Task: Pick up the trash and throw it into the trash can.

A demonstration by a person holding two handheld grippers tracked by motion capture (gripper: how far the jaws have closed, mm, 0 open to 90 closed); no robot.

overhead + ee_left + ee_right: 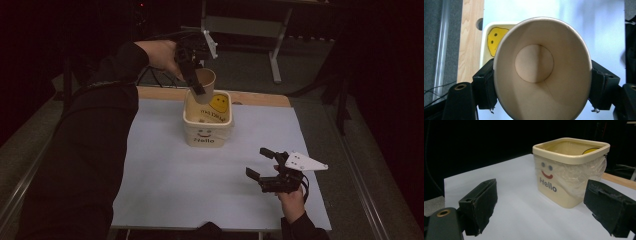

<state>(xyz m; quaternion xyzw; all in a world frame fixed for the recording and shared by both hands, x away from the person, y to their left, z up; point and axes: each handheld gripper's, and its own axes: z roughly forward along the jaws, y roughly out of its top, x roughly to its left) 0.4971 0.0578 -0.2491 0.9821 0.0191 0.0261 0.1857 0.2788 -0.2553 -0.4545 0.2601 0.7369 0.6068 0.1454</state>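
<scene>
My left gripper (196,80) is shut on a tan paper cup (205,84), held over the far rim of a cream square bin (207,131) marked "Hello" with smiley faces. In the left gripper view the cup (541,72) faces the camera mouth-first and looks empty, squeezed between both black pads (485,87), with the bin's yellow smiley (494,40) behind it. My right gripper (264,164) stands open near the table's front right, nothing between its jaws. In the right gripper view the bin (569,175) stands ahead with a clear plastic liner around its rim.
A pale sheet (210,185) covers the table, with a wooden strip (260,98) along its far edge. A metal frame (275,45) stands on the floor beyond. The person's dark left sleeve (95,145) stretches along the table's left side.
</scene>
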